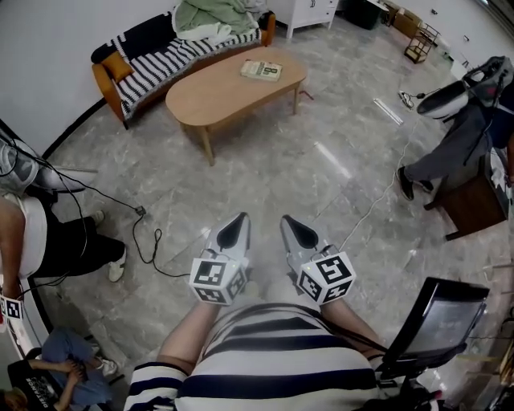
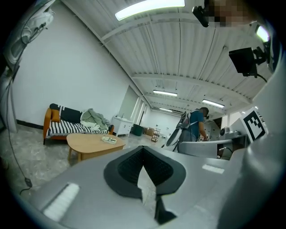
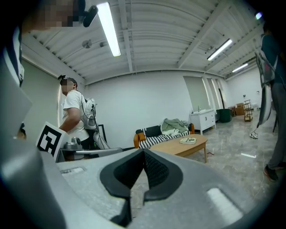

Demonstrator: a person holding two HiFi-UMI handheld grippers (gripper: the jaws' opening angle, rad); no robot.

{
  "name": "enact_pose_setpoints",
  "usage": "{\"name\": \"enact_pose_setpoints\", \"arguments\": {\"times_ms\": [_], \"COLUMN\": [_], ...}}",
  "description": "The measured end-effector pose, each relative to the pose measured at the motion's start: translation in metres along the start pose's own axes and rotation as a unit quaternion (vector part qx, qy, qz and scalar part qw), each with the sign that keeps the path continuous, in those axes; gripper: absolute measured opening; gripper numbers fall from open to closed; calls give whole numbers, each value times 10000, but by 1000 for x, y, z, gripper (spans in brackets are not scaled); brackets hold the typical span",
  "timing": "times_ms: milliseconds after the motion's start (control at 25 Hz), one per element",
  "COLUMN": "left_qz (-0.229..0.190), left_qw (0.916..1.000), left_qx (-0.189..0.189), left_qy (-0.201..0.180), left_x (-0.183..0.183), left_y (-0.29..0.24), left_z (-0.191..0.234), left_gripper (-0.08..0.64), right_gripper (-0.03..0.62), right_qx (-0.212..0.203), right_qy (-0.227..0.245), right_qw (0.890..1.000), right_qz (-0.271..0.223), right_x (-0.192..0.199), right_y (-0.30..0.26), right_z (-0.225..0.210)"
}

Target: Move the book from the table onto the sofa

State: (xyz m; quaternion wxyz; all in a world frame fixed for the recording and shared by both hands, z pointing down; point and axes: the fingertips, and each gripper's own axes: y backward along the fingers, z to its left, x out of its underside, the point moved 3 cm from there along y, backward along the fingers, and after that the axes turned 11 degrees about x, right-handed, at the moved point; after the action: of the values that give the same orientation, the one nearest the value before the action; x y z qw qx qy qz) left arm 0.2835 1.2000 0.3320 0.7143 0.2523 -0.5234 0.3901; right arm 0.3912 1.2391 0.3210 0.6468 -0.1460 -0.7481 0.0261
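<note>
At the left edge is a person (image 1: pixel 44 241) in a white top and dark trousers, with a black cable (image 1: pixel 148 241) lying on the floor beside them. Far off on the left, a striped sofa (image 1: pixel 140 68) stands against the wall, with a green blanket (image 1: pixel 210 16) heaped on its right end. Just in front of it is an oval wooden table (image 1: pixel 217 96). The book (image 1: pixel 261 70) lies flat on the table's right part, close to the sofa side. Near, well apart from the table, the left gripper (image 1: pixel 238 225) and the right gripper (image 1: pixel 291 225) sit side by side, both pointing toward it. Each has its jaws pressed together with nothing between them. At the far right a person in dark clothes (image 1: pixel 450 152) stands by a brown cabinet (image 1: pixel 474 205).
</note>
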Motion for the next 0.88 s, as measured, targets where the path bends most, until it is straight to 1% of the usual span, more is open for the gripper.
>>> {"name": "enact_pose_setpoints", "arguments": {"times_ms": [160,320,440,720,880], "left_qz": [-55,-49,-55,-14,-47], "left_qw": [10000,9999,9998,9998,9998], "left_qx": [26,-61,-112,-178,-163], "left_qy": [36,140,142,37,-77], "left_x": [-1,0,-5,-15,-30], "left_y": [-5,-7,-18,-68,-107], "left_z": [5,17,26,46,59], "left_gripper": [5,5,5,5,5], "right_gripper": [-8,-7,-8,-8,-8], "right_qx": [40,7,15,-29,-75], "right_qy": [12,124,126,65,119], "right_qw": [10000,9999,9999,10000,9999], "right_qz": [11,-11,11,48,21], "right_x": [-4,-10,-15,-24,-37], "right_y": [-13,-26,-38,-81,-109], "right_z": [-3,-2,-10,-44,-66]}}
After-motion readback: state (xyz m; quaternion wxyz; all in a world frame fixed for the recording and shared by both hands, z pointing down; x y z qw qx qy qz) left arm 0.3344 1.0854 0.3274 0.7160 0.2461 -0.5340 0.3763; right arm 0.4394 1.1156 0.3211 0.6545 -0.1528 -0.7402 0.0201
